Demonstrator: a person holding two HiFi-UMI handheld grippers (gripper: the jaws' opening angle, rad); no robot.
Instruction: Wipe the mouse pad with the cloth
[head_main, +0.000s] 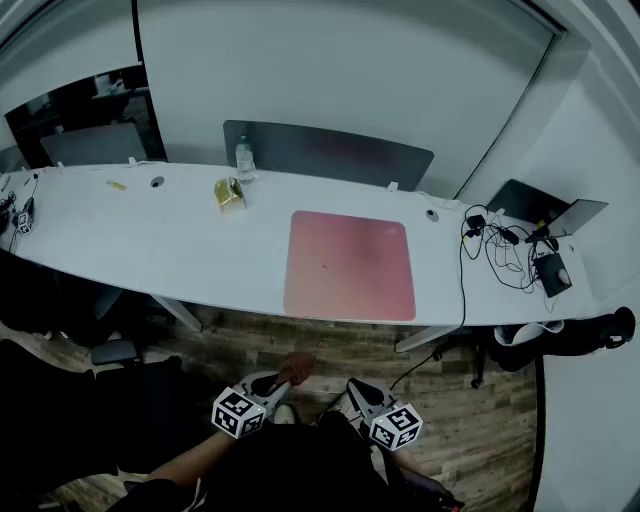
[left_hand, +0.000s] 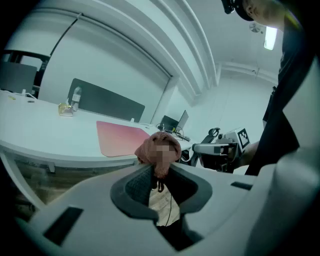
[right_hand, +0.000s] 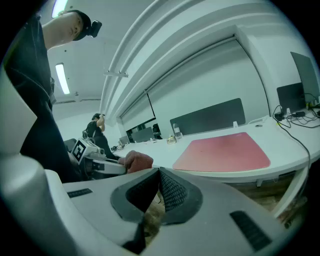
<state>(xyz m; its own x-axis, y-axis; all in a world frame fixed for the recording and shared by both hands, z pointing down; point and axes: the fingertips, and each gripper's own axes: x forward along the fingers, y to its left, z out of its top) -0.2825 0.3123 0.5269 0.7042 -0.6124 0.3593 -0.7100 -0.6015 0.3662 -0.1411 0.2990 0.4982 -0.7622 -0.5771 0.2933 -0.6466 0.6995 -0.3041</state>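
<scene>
The left gripper's (left_hand: 160, 169) dark ribbed pads (left_hand: 140, 182) are clamped on a crumpled reddish-brown cloth (left_hand: 149, 149), which bunches up in a rounded wad just beyond the tips while a thin fold runs down between them. The right gripper's (right_hand: 159, 174) dark ribbed pads (right_hand: 172, 192) are pressed together at the tips with nothing between them. In the head view both grippers sit side by side, low and close to the person's body, above the wood-plank floor (head_main: 330, 345) and short of the near edge of the desk; the cloth wad points forward from the left one. The flat pink rectangular mouse pad (head_main: 350, 265) lies on the long white desk (head_main: 150, 240), towards its near edge and right of centre, well apart from the cloth and from both grippers. Farther back and to the left of the pad stand a small yellow packet (head_main: 229, 194) and, behind it, a clear plastic water bottle (head_main: 244, 158) just in front of a dark grey divider panel (head_main: 330, 152) set along the desk's far edge. At the right end of the desk black cables (head_main: 490, 240) tangle beside an open laptop (head_main: 560, 215).
</scene>
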